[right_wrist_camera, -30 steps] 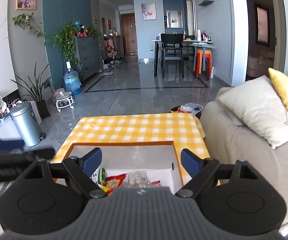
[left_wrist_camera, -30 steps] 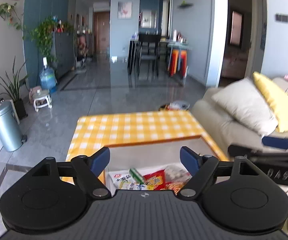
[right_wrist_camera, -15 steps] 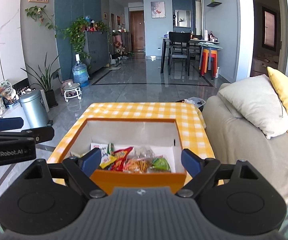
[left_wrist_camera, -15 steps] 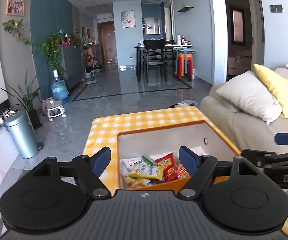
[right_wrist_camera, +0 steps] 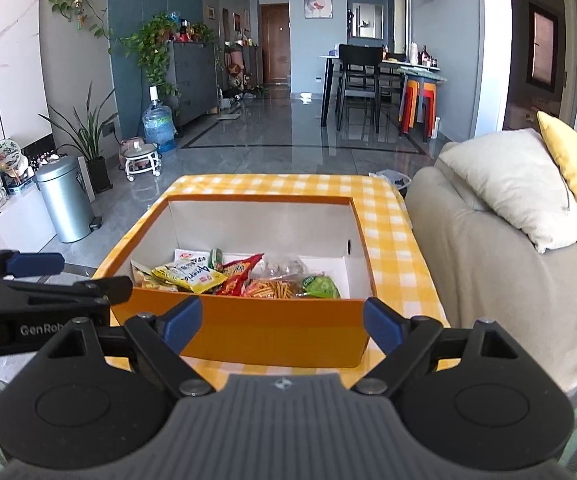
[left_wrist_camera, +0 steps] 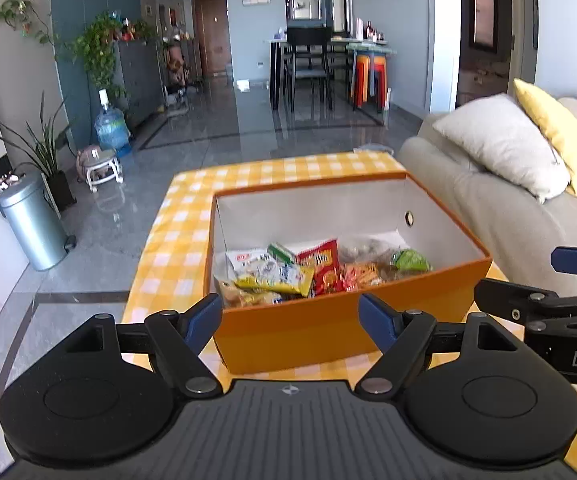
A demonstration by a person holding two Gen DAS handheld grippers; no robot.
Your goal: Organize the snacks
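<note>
An open orange box (left_wrist_camera: 328,332) with a white inside stands on a table with a yellow checked cloth (left_wrist_camera: 176,240). It also shows in the right wrist view (right_wrist_camera: 272,332). Several snack packets lie in it: a yellow packet (left_wrist_camera: 276,280), a red packet (left_wrist_camera: 322,266) and a green packet (left_wrist_camera: 410,260); the yellow packet (right_wrist_camera: 188,274) shows in the right wrist view too. My left gripper (left_wrist_camera: 290,318) is open and empty in front of the box's near wall. My right gripper (right_wrist_camera: 280,322) is open and empty, also in front of the near wall.
A grey sofa (right_wrist_camera: 488,264) with a white cushion (right_wrist_camera: 512,184) and a yellow cushion (right_wrist_camera: 576,176) runs along the right. A metal bin (right_wrist_camera: 66,200) stands on the floor at the left. A dining table with chairs (right_wrist_camera: 364,80) stands far behind.
Both grippers have pulled back from over the box and lowered to in front of its near wall. The whole box now shows. Both stay open.
</note>
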